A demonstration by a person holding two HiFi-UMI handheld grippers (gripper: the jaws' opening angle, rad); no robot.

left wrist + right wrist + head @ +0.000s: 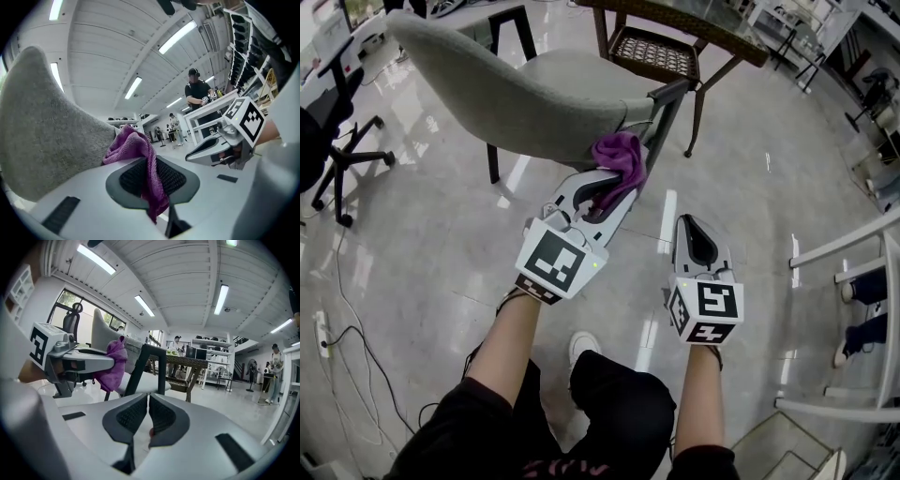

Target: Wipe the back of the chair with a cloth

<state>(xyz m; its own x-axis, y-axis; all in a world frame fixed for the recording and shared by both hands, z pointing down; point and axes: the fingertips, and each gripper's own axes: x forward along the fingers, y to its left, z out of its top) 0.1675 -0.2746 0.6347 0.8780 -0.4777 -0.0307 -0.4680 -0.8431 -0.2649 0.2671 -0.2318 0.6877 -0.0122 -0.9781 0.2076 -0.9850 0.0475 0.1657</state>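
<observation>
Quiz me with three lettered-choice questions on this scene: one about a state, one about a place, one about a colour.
1. How do the right gripper's jaws stand?
A. wide apart
B. shut on something
C. together, holding nothing

2. Where is the cloth?
A. in the right gripper
B. in the left gripper, against the chair back
C. lying loose on the chair's seat

3. What colour is the cloth?
A. purple
B. yellow
C. white

Answers:
1 C: the right gripper view shows its jaws meeting with nothing between them.
2 B: the left gripper view shows the cloth pinched in the jaws and touching the grey chair back.
3 A: it is purple in all three views.
</observation>
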